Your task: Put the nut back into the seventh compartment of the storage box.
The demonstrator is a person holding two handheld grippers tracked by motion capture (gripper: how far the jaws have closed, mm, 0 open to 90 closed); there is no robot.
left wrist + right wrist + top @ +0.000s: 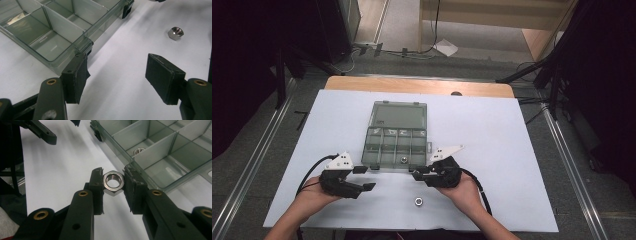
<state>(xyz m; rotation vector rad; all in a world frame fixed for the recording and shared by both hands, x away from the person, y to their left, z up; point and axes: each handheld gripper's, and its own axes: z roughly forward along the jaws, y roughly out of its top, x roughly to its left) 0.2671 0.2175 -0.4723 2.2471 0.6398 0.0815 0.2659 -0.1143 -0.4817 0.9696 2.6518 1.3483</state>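
Where fingers (96,187) clamp, nut (113,182) sides hidden

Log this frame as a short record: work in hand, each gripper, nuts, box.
work: putting hex nuts into a compartment box
right gripper: fingers shut on a held nut, beside the box's near right corner
left gripper: open, nothing between its fingers, one finger against the box's near left corner
loose nut: on the white sheet, in front of the box
nut in box: alone in a near-row compartment
box: clear, lid open and lying flat behind it
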